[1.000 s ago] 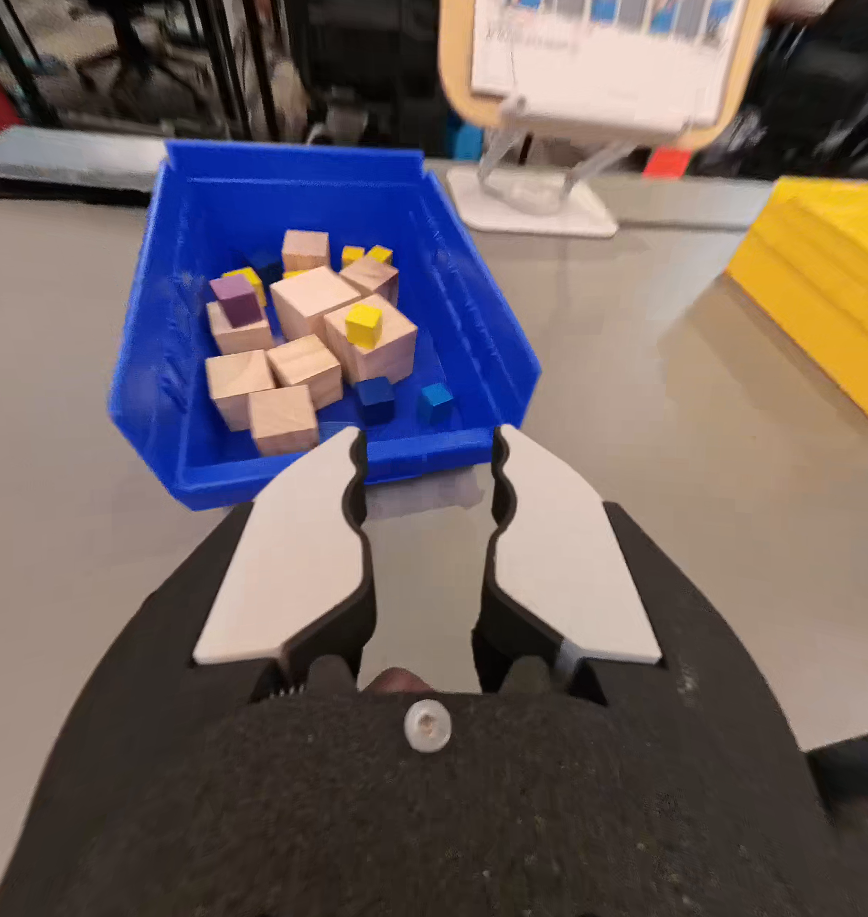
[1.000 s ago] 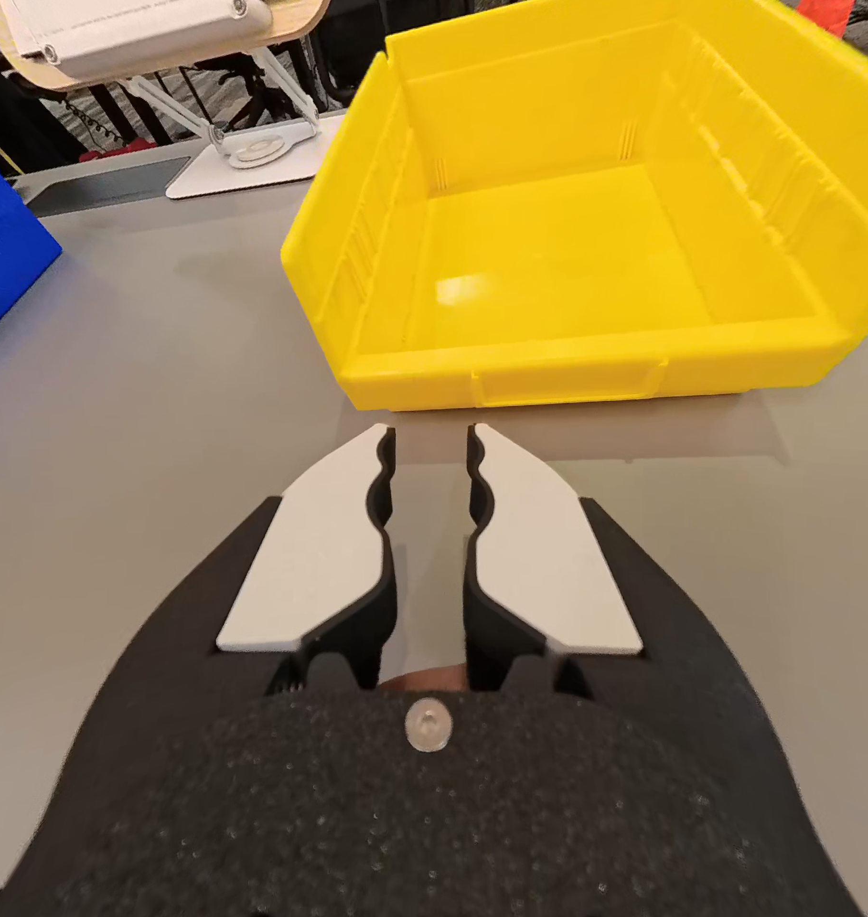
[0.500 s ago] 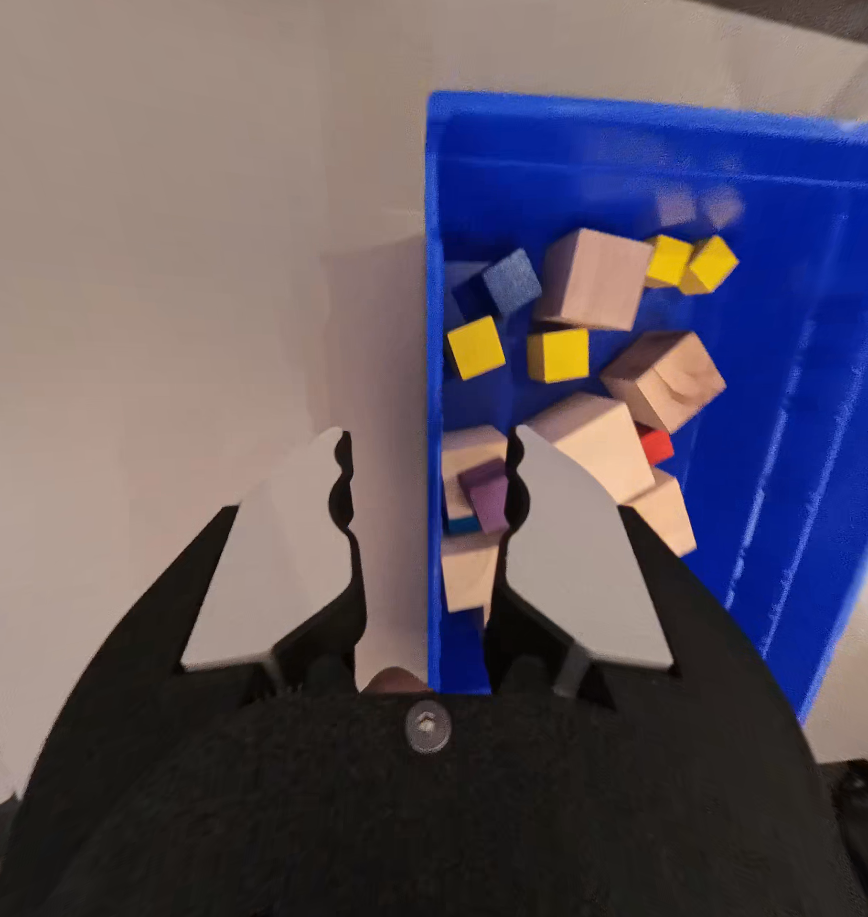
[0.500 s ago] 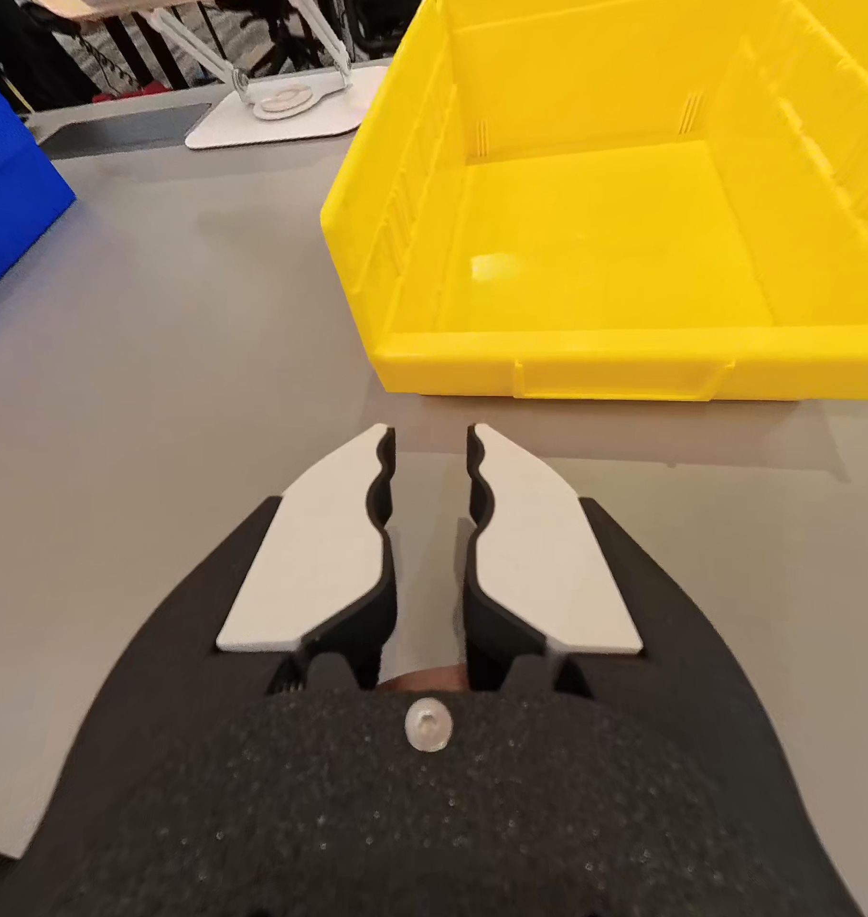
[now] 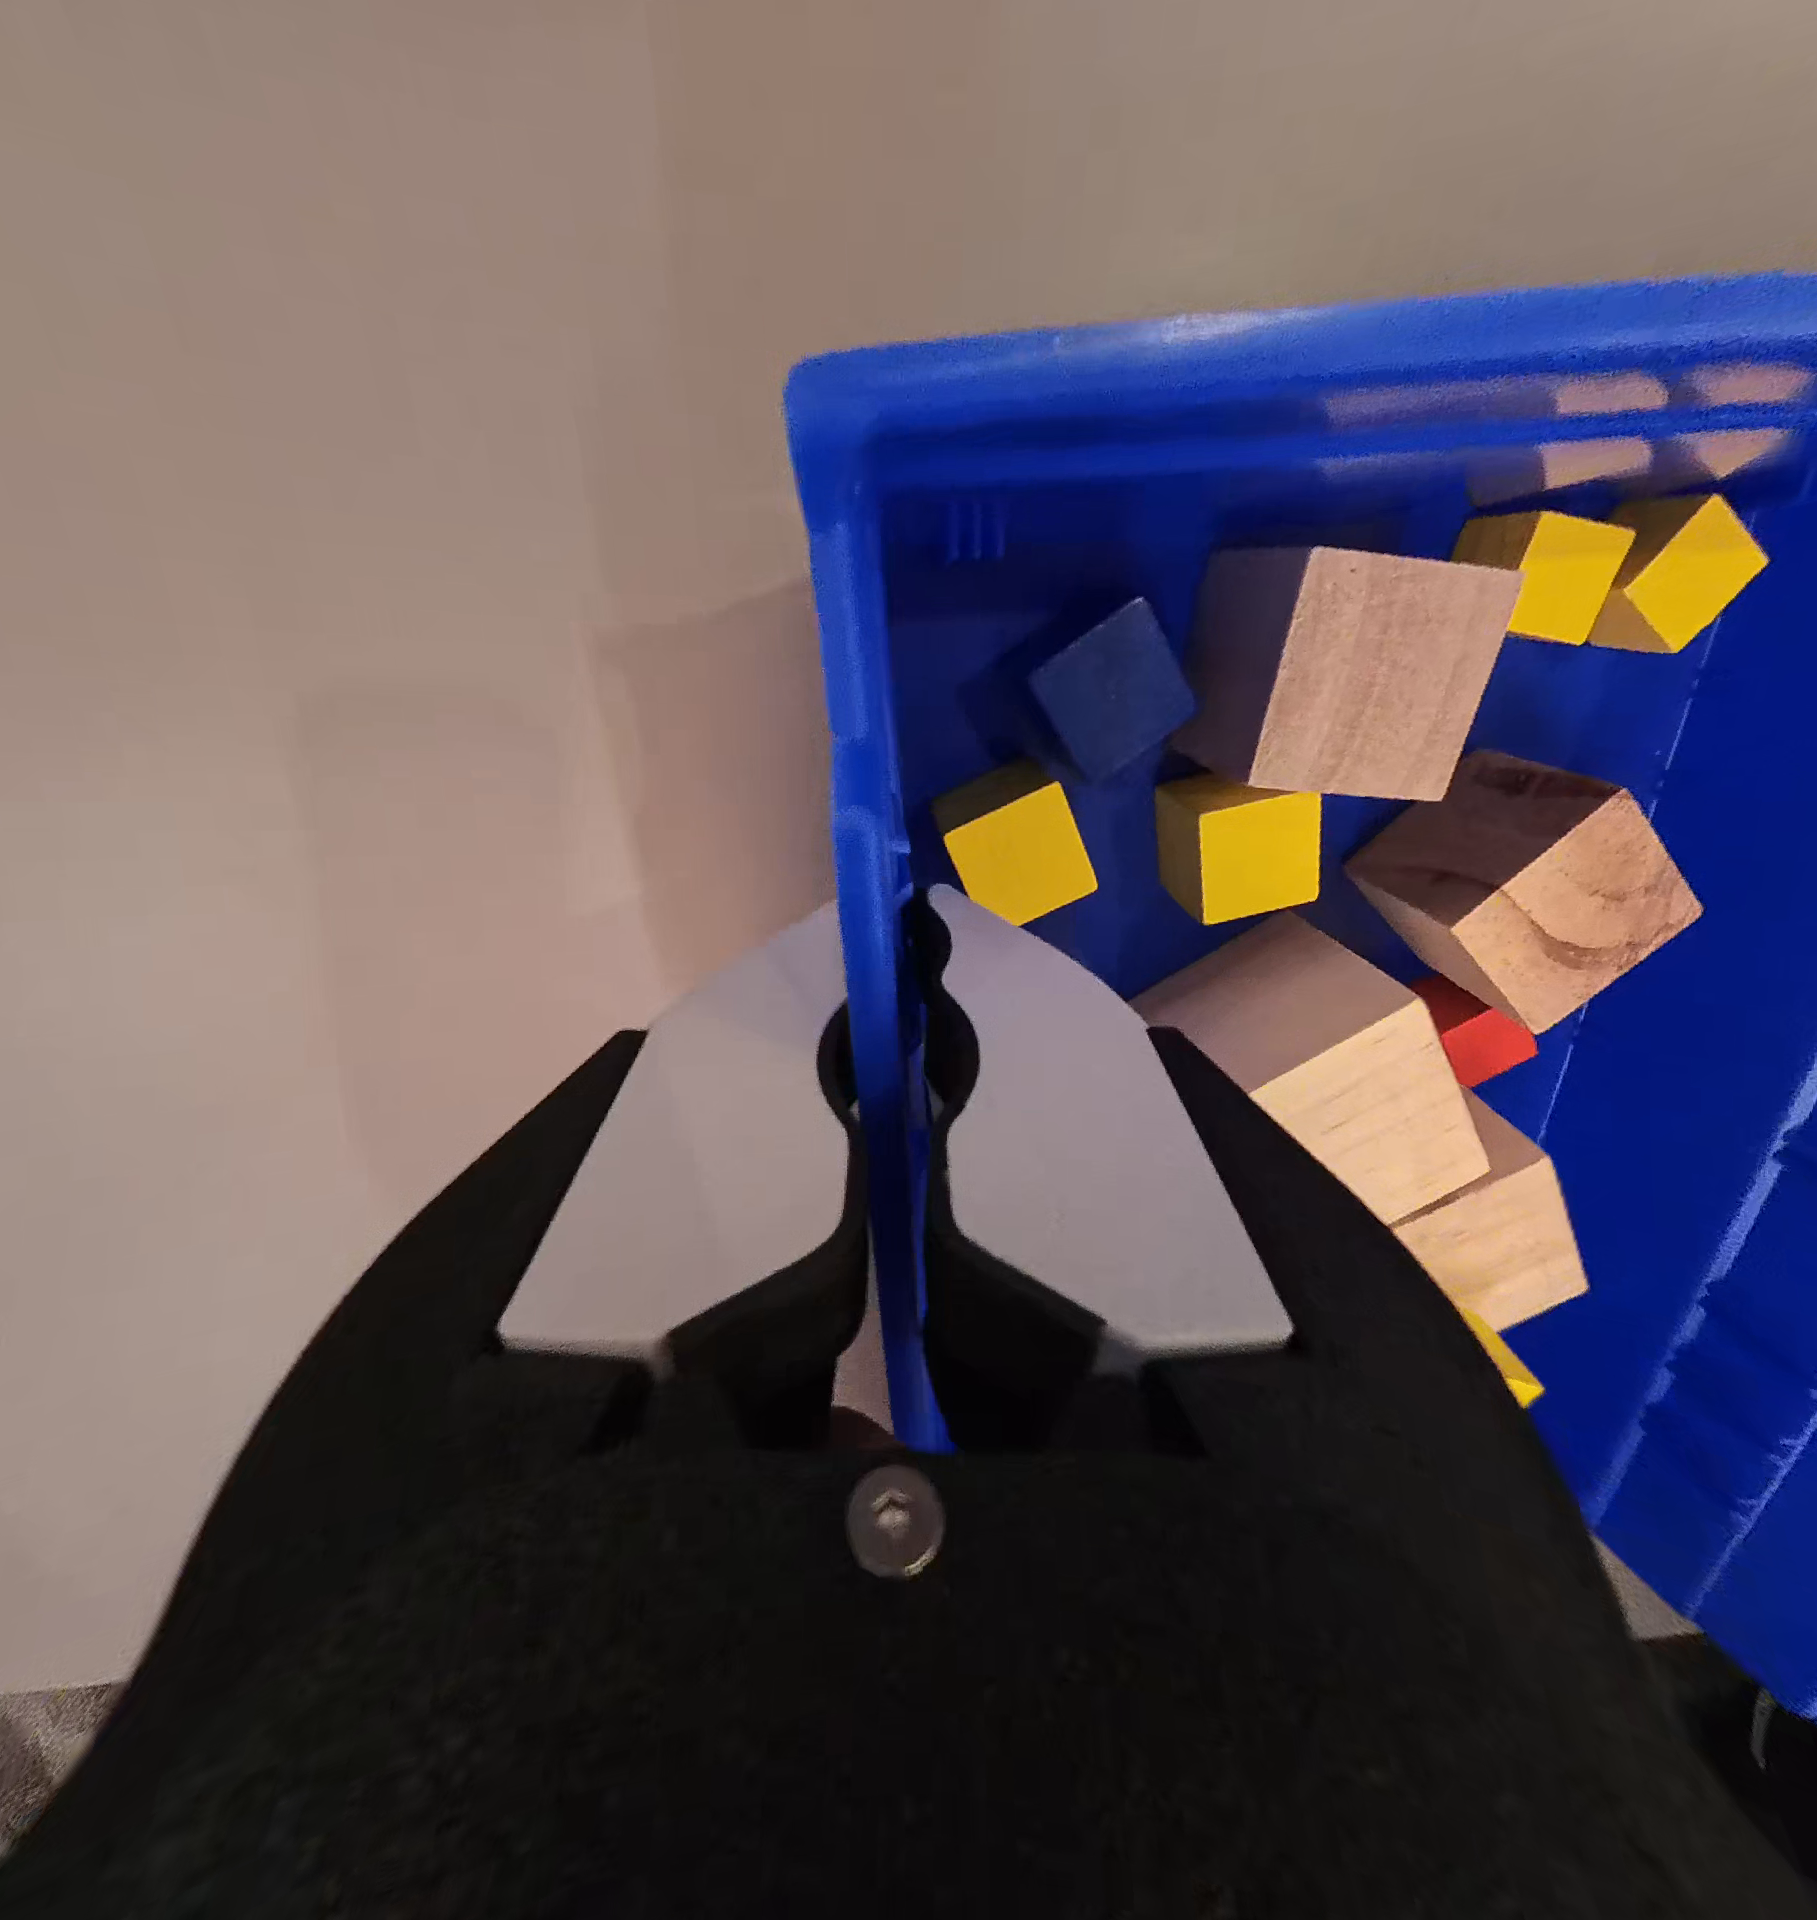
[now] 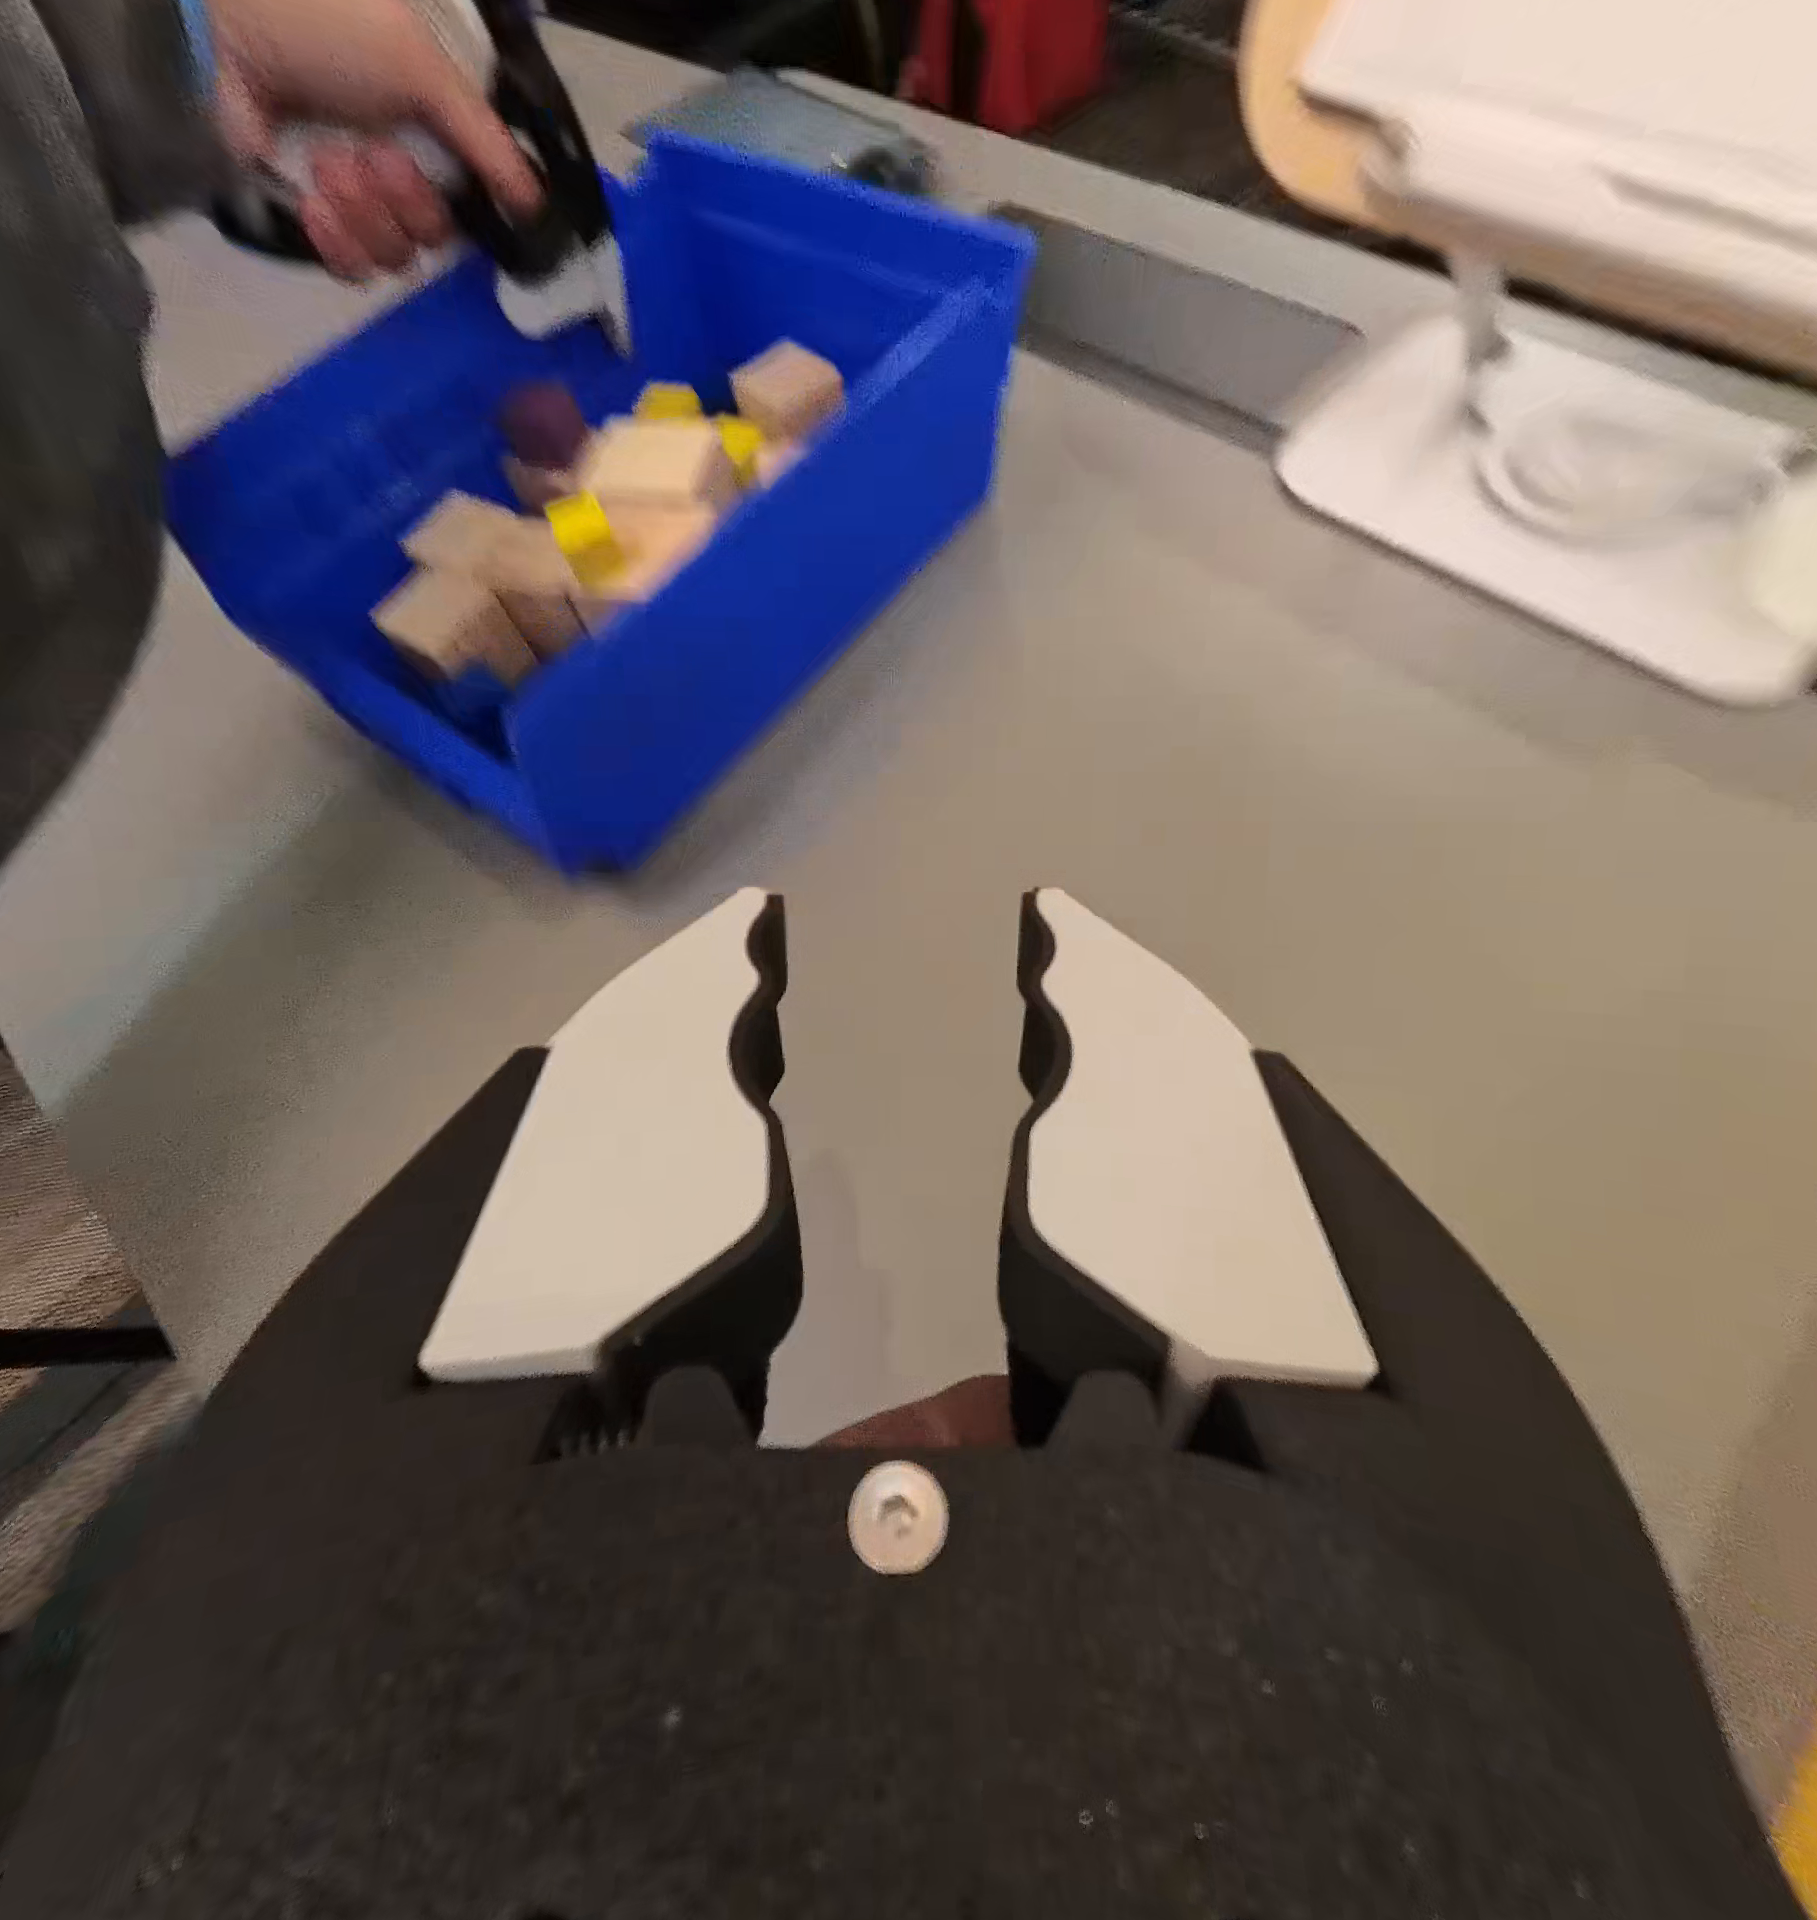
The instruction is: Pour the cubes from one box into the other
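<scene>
Now the grey table (image 6: 1247, 831) is carrying the whole scene — the blue box (image 6: 758, 665) is sitting on it toward the left gripper's side, with the white stand (image 6: 1506, 499) well apart at the far edge. Only a sliver of yellow at the right wrist view's lower right corner could be the other box; too little shows to tell. The left gripper (image 5: 899, 914) is clamping the blue box's side wall, one finger outside and one inside, the person's hand (image 6: 364, 156) working it from above. The right gripper (image 6: 899, 914) is hanging over bare table with its fingers apart, holding nothing, pointing toward the near corner of the box. Cubes (image 5: 1351, 675) are lying loose in the box, large plain wooden ones mixed with small yellow, blue and red ones. Judgement: a one-wall pinch is likely to twist under this load — the right gripper should be taking the opposite wall before any lift. Keep the box level in transit, then tip slowly so the big blocks are not bouncing out.
</scene>
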Available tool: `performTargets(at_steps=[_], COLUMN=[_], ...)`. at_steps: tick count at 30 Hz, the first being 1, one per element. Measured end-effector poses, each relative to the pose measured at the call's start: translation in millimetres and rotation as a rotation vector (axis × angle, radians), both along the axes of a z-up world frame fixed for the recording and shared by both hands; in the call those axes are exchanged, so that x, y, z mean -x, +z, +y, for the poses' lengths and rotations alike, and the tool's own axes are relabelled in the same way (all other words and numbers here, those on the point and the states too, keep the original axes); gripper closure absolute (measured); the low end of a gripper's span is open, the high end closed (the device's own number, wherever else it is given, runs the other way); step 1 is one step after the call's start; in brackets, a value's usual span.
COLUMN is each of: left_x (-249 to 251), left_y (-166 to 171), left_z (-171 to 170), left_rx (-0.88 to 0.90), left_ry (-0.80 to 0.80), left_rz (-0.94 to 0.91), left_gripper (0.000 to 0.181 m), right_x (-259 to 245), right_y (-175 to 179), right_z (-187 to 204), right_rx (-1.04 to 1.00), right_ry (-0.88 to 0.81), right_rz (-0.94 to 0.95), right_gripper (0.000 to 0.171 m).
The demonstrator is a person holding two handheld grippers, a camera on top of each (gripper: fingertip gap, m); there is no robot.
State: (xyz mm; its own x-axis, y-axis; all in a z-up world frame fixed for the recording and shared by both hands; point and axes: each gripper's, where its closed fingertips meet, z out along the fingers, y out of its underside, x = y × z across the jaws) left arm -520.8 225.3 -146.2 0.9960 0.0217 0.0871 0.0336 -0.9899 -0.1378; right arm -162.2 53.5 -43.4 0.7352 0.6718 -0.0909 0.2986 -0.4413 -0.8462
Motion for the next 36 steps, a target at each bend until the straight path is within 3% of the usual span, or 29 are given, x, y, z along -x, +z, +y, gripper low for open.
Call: performTargets(at_steps=[3, 7, 11, 15, 16, 19, 27, 36], left_x=[4, 8, 10, 10, 10, 11, -87, -301], left_y=[0, 0, 0, 0, 0, 0, 27, 120], left_z=[-8, -19, -21, -21, -21, -23, -15, 23], left_rx=[-0.019, -0.029, -0.037, -0.043, -0.048, -0.047, -0.068, -0.148], left_ry=[0.013, 0.013, -0.003, -0.047, -0.06, -0.068, -0.201, -0.433], left_rz=[0.003, -0.02, -0.039, -0.061, -0.063, -0.049, -0.115, -0.073], left_gripper=[0.176, 0.176, 0.176, 0.175, 0.175, 0.175, 0.174, 0.174], right_x=[80, 153, 168, 161, 165, 167, 69, -135], right_y=[12, -29, -73, -107, -106, -101, -62, 17], right_z=[57, 110, 125, 116, 121, 118, 120, 121], right_rx=[0.112, 0.437, 0.633, 0.668, 0.66, 0.733, 0.717, 0.737], right_ry=[0.085, 0.1, 0.028, -0.032, -0.088, -0.111, -0.176, -0.337], right_rz=[-0.099, -0.329, -0.581, -0.775, -0.737, -0.623, -0.653, -0.5], right_gripper=[0.129, 0.127, 0.129, 0.14, 0.152, 0.163, 0.163, 0.163])
